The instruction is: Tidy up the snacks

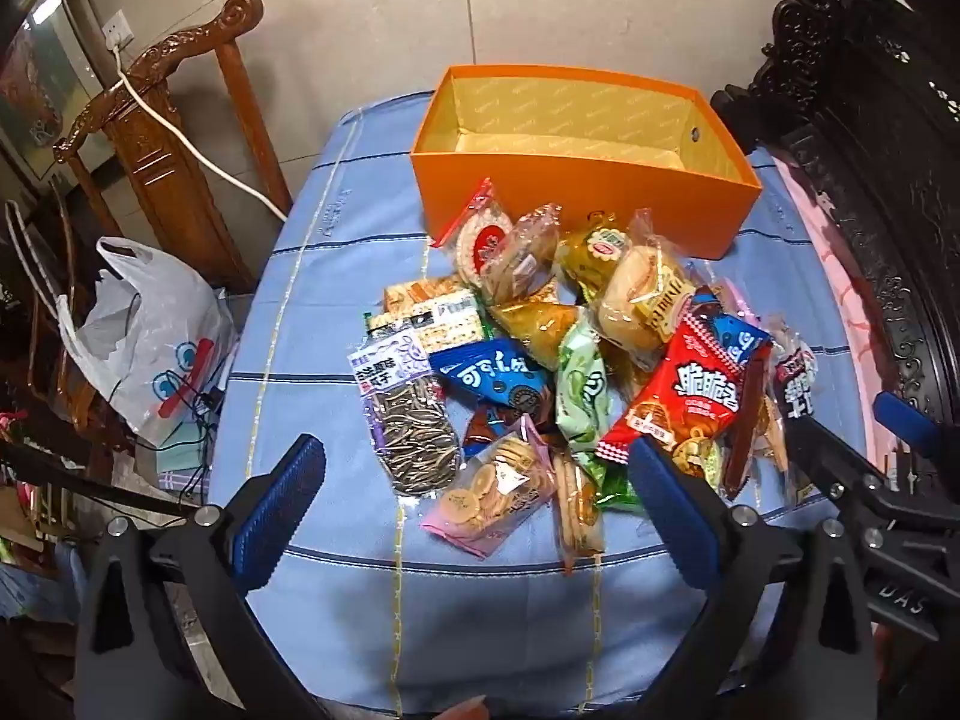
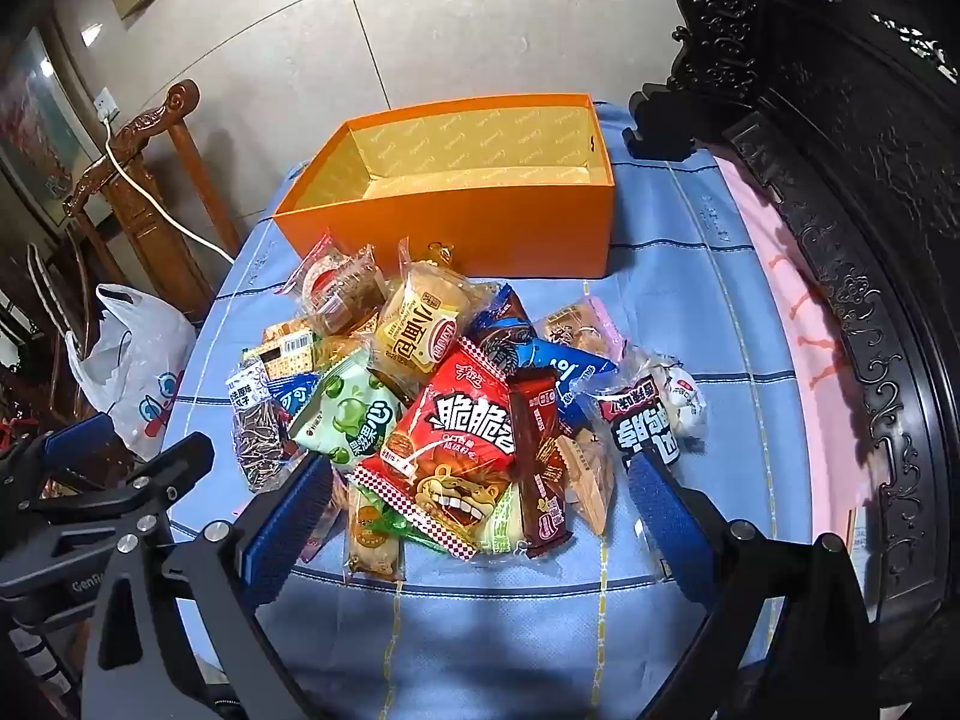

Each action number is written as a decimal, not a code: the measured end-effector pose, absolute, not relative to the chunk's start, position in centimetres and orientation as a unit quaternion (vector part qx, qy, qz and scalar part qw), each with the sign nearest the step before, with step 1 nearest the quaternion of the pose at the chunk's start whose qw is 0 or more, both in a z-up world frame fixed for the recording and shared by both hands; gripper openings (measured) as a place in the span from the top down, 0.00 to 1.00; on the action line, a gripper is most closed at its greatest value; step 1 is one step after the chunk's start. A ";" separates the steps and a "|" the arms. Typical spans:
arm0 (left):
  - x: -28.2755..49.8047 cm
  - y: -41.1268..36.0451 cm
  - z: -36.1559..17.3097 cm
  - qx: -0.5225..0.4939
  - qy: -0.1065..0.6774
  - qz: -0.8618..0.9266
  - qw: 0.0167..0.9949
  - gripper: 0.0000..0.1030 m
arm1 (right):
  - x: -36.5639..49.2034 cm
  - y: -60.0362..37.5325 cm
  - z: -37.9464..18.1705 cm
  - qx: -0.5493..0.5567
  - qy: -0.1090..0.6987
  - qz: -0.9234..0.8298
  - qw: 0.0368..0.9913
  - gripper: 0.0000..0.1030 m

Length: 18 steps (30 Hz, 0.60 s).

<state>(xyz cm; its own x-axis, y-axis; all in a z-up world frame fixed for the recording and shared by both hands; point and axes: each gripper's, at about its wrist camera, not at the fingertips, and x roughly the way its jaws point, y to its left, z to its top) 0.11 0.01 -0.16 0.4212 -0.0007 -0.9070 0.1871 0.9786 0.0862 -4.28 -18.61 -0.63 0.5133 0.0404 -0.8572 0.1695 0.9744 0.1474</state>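
Glossy plastic snack wrappers (image 2: 456,420), matt orange cardboard box (image 1: 576,192), woven blue striped tablecloth (image 1: 336,300), varnished carved wooden chair (image 1: 168,120) far left, ribbed blue gripper pads (image 1: 282,516).

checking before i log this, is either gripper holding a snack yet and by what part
Neither. The left gripper and right gripper both stand open above the snack pile, touching nothing. The orange box is empty.

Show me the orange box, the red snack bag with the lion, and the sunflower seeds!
orange box (image 2: 480,228): right wrist view, on its front wall.
red snack bag (image 2: 462,426): right wrist view, middle of the bag, by the big letters.
sunflower seeds (image 1: 414,438): left wrist view, on the clear part showing the seeds.
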 end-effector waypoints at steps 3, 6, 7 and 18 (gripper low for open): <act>0.5 0.2 -0.5 0.084 0.547 -0.054 0.831 0.04 | -4.3 -18.5 -0.9 0.108 0.498 -0.035 0.860 0.04; 0.0 -0.4 -0.6 0.095 0.533 -0.048 0.839 0.04 | -4.2 -18.4 -1.1 0.110 0.502 -0.031 0.857 0.04; -0.1 -0.5 -0.5 0.093 0.532 -0.050 0.840 0.04 | -4.2 -18.4 -1.1 0.110 0.503 -0.030 0.857 0.04; 0.4 0.6 -1.3 0.069 0.555 -0.062 0.827 0.04 | -4.0 -17.9 -1.4 0.107 0.506 -0.028 0.855 0.04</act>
<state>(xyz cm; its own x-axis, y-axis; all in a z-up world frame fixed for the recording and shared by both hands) 0.44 0.59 -1.31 0.3759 -0.0260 -0.9263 0.1786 0.9829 0.0449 -3.99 -17.92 -1.43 0.4867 0.0611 -0.8714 0.1564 0.9753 0.1558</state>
